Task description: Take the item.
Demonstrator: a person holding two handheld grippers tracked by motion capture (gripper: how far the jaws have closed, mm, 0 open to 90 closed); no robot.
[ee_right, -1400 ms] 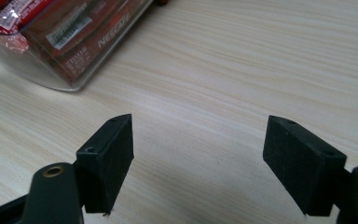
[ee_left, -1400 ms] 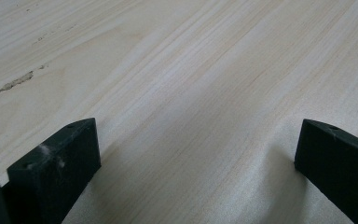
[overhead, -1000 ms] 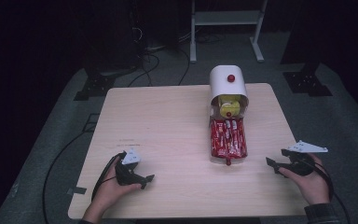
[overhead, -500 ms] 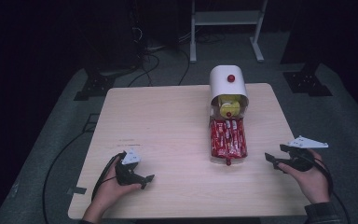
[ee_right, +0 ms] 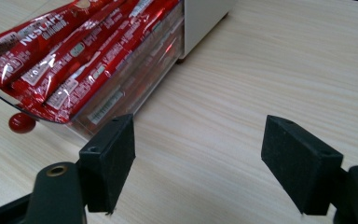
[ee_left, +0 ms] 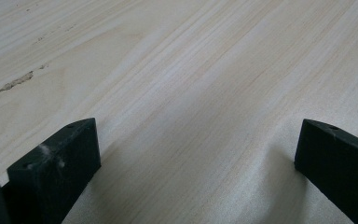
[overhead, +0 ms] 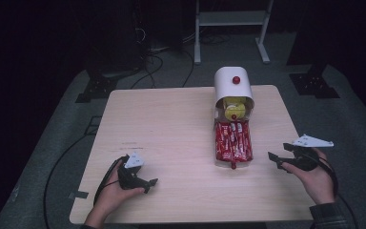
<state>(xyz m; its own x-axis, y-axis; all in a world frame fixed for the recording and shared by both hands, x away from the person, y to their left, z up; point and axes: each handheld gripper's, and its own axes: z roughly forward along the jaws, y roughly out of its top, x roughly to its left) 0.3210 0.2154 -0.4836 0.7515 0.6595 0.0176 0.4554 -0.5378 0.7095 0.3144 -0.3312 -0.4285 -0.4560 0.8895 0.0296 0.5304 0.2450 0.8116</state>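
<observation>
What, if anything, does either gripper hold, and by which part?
Nothing. The left gripper and right gripper both stand open over bare table, the right one beside the drawer of red sachets.

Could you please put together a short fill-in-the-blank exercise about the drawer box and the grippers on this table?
1. The clear drawer pulled out of the white box holds ____ sachets.
2. The knob on the drawer's front is ____ in colour.
3. The right gripper has its jaws ____, with nothing between them.
4. The left gripper rests on the wooden ____.

Missing words: red; red; open; table
</observation>
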